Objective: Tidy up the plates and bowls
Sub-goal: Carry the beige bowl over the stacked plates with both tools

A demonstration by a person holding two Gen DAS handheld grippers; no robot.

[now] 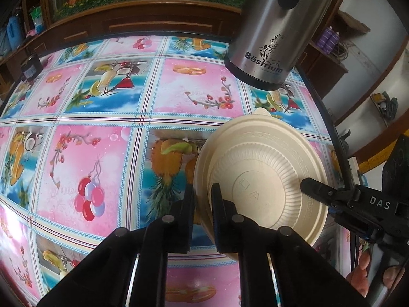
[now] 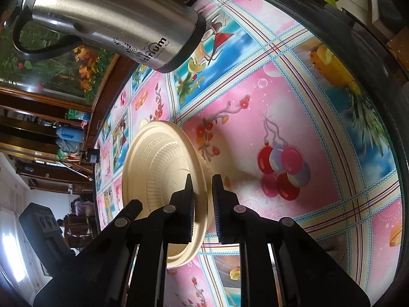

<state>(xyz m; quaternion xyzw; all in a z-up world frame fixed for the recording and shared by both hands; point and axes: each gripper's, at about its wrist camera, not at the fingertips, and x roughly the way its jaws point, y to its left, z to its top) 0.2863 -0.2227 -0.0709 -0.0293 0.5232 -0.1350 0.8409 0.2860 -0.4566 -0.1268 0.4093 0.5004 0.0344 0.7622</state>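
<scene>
A stack of cream plastic bowls sits on the table near its right edge, with a cream plate edge showing behind it. My left gripper is shut on the stack's near-left rim, one finger inside and one outside. My right gripper is shut on the rim of the same stack from the opposite side. Its black fingers also show in the left wrist view on the stack's right rim.
A steel Bestrium kettle stands behind the stack; it also shows in the right wrist view. The table wears a pink and blue fruit-print cloth. A dark jar stands at the far left edge.
</scene>
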